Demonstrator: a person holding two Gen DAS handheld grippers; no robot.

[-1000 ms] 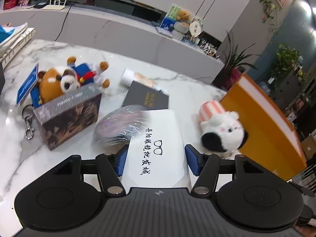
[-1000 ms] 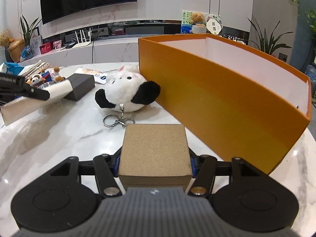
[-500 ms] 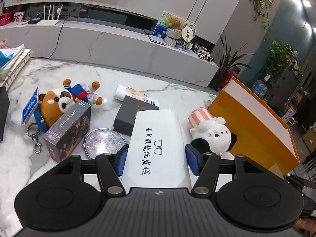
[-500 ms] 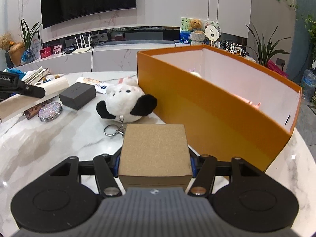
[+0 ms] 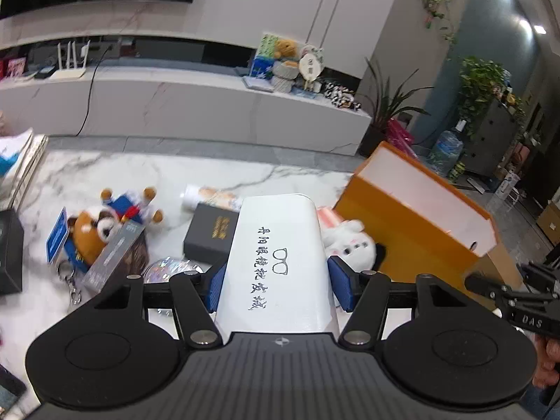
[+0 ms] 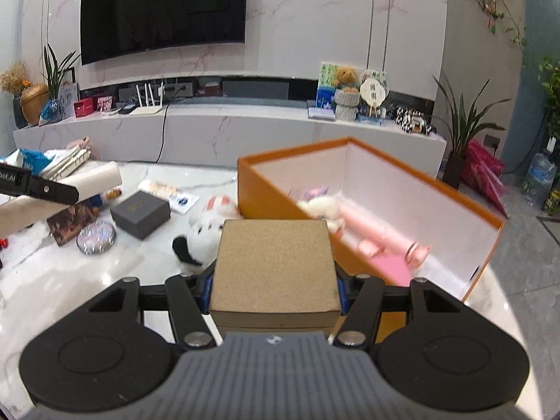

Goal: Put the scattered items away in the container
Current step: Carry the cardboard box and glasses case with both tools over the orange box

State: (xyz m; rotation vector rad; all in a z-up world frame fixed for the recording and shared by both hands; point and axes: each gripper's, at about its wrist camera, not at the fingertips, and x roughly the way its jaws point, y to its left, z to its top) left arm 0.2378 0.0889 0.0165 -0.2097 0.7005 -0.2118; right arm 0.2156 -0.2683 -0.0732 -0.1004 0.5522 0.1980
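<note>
My left gripper (image 5: 276, 288) is shut on a white glasses case (image 5: 278, 259) with black lettering, held high above the table. My right gripper (image 6: 274, 290) is shut on a tan cork-textured box (image 6: 274, 264), raised beside the near-left wall of the orange container (image 6: 413, 210). The container, also in the left wrist view (image 5: 402, 220), holds a white plush and pink items (image 6: 378, 238). On the table lie a white-and-black plush (image 6: 203, 238), a dark grey box (image 6: 141, 213), a glittery round compact (image 6: 96, 238), a patterned box (image 5: 115, 255) and a red panda plush (image 5: 94, 227).
A leaflet (image 6: 168, 192) lies behind the dark box. A black box (image 5: 10, 252) and stacked books (image 5: 21, 164) sit at the table's left. A marble TV console (image 6: 227, 129) stands behind the table. The left gripper shows at the right wrist view's left edge (image 6: 38, 189).
Both grippers have risen with their loads. The right gripper now looks down into the orange container, whose inside was hidden before. The left view shows the table from higher up.
</note>
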